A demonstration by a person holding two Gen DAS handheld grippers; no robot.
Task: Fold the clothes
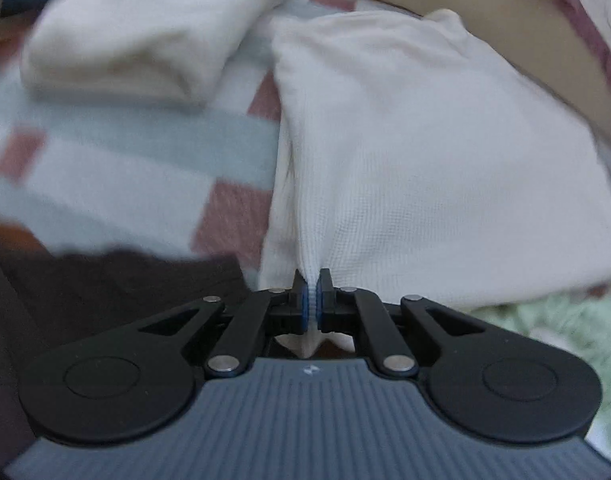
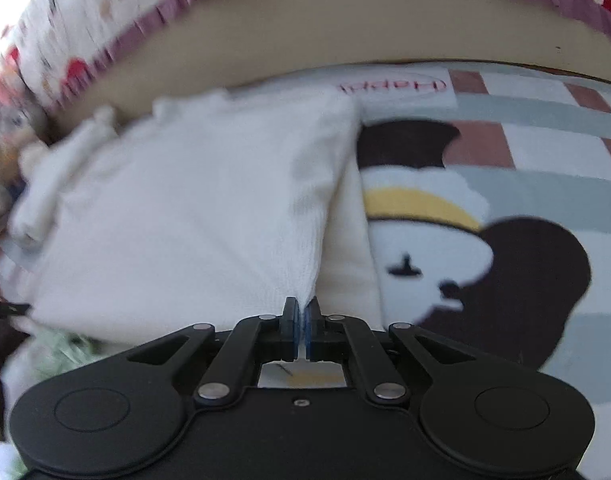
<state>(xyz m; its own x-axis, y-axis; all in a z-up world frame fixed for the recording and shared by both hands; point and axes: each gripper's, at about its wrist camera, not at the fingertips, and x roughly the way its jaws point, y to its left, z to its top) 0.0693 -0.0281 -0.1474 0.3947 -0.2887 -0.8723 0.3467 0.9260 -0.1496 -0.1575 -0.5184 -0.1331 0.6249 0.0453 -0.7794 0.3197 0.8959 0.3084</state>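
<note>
A white knitted garment (image 1: 425, 152) lies partly folded on a patterned blanket. In the left wrist view my left gripper (image 1: 312, 300) is shut on the garment's near left edge, and the cloth rises in a pinched ridge from the pads. In the right wrist view the same white garment (image 2: 185, 216) spreads to the left, and my right gripper (image 2: 303, 322) is shut on its near right corner. A lower cream layer (image 2: 347, 256) of the garment shows just right of that corner. Both views are blurred by motion.
A folded white cloth bundle (image 1: 145, 36) lies at the far left on the checked blanket (image 1: 125, 148). The blanket carries a dark cartoon figure (image 2: 485, 264). A beige edge (image 2: 345, 32) with frilled purple-trimmed bedding (image 2: 85, 20) runs behind. Green cloth (image 1: 565, 328) lies at the near right.
</note>
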